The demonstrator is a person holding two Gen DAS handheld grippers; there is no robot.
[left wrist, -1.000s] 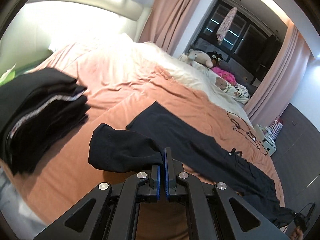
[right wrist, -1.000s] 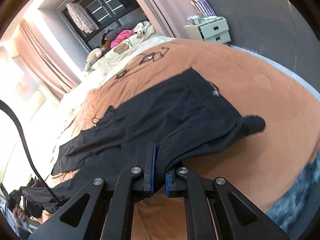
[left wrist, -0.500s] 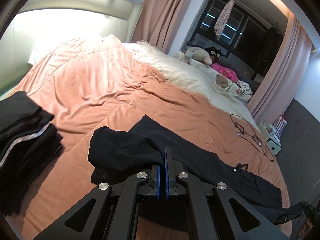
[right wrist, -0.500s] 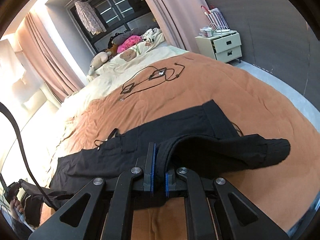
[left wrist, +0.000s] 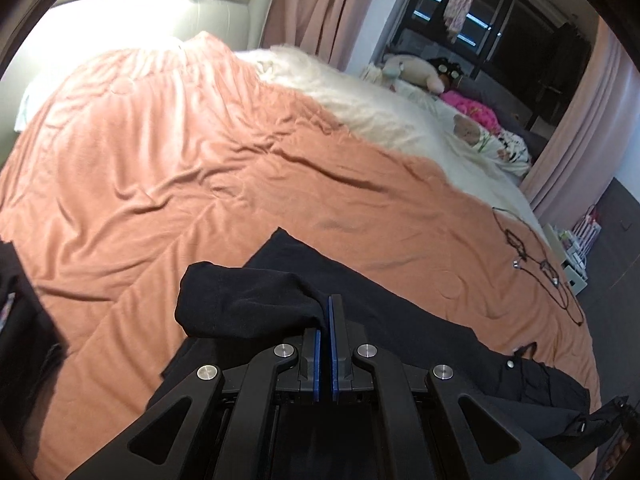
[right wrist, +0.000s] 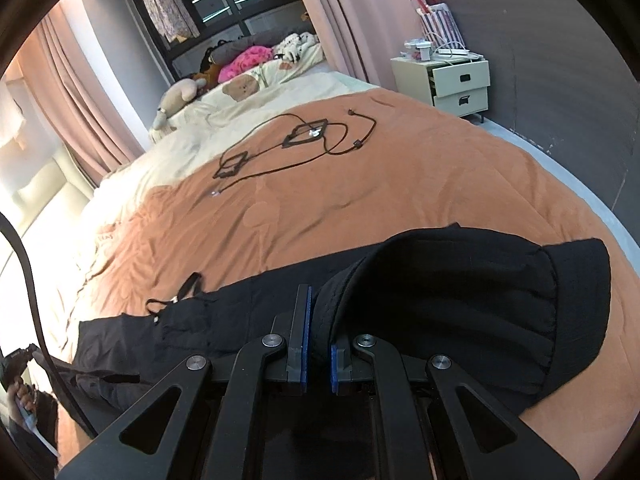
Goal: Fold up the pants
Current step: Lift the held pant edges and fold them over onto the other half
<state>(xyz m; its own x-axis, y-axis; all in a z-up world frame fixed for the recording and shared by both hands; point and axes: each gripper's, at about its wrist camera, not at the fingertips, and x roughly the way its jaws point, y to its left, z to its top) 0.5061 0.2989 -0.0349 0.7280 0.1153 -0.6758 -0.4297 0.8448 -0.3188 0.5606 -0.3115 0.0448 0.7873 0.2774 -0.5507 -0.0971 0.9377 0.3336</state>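
Observation:
Black pants [left wrist: 400,320] lie stretched across the orange bedspread [left wrist: 180,168]. My left gripper [left wrist: 329,312] is shut on one end of the pants, and that end's fabric [left wrist: 244,300] bunches up to the left of the jaws. In the right wrist view my right gripper [right wrist: 318,312] is shut on the other end of the pants [right wrist: 460,292], which drapes in a thick fold to the right. The middle stretch with its drawstring [right wrist: 176,300] lies flat to the left.
A stack of folded dark clothes [left wrist: 20,340] sits at the left edge. Black cables [right wrist: 296,140] lie on the bedspread further off. Plush toys [right wrist: 180,96] and a cream blanket [left wrist: 380,120] sit beyond. A white nightstand [right wrist: 452,80] stands beside the bed.
Both grippers have carried their ends of the pants sideways across the bed. The folded stack has slid toward the left edge of the left view. The right-hand fold has grown larger.

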